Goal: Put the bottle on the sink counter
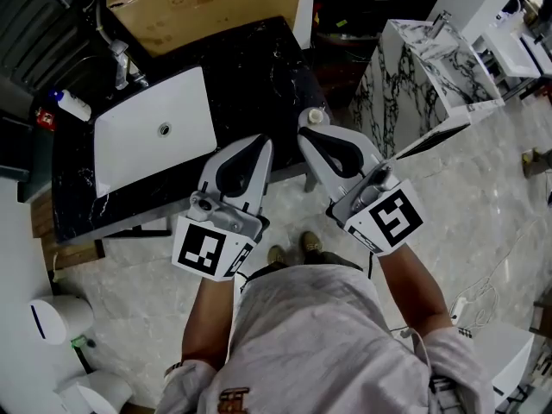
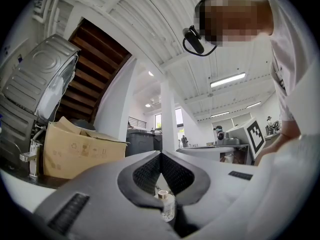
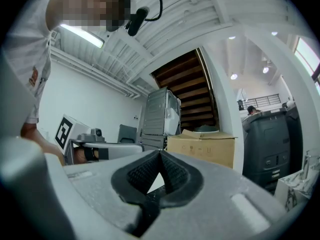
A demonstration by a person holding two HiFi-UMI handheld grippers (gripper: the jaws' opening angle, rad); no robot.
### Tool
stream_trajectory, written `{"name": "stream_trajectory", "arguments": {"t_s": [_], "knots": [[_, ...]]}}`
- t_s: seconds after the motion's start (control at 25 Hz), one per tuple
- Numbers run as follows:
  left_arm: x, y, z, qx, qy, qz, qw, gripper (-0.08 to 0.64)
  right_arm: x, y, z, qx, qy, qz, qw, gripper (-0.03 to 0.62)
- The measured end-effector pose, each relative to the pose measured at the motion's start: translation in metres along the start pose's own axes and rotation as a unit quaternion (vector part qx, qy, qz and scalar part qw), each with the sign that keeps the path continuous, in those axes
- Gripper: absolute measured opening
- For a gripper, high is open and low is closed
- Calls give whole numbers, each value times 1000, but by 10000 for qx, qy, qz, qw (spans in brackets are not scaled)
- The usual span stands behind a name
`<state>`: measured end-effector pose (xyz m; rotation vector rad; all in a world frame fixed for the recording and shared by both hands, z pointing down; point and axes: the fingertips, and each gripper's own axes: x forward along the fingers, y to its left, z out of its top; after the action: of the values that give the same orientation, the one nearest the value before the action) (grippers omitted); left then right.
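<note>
I'm looking steeply down at the black marbled sink counter (image 1: 259, 67), with the white sink (image 1: 138, 145) sunk into its left half and a chrome tap (image 1: 121, 63) behind it. A brown cardboard box (image 1: 207, 3) stands at the counter's back edge. It carries small printed symbols, but I can't read any wording on them. A white unit with black veining (image 1: 414, 76) stands to the right, well apart from the counter.

The left gripper (image 1: 261, 141) hangs at the counter's front edge with its tips touching and nothing pinched. The right gripper (image 1: 306, 134) beside it is likewise closed and empty, as its own view shows (image 3: 160, 153). Each marker cube shows only black-and-white squares.

The small clear bottle (image 1: 316, 116) with a pale cap stands upright on the counter's front right corner, just past the right gripper's tip. I also see it through the gap under the left gripper's meeting jaws (image 2: 167, 206). Any label on it is too small to read. A white bottle with a blue cap (image 1: 76, 106) lies left of the sink.
</note>
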<state>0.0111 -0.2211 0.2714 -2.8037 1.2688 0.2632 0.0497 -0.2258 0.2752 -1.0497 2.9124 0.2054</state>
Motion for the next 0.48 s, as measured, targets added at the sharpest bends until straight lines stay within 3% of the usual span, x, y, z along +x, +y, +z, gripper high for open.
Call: {"name": "stream_trajectory", "arguments": {"t_s": [0.48], "knots": [[-1,-2,-2,0,16,18,10000,0,-5,-1,-1,-11,3,0,10000,0]]}}
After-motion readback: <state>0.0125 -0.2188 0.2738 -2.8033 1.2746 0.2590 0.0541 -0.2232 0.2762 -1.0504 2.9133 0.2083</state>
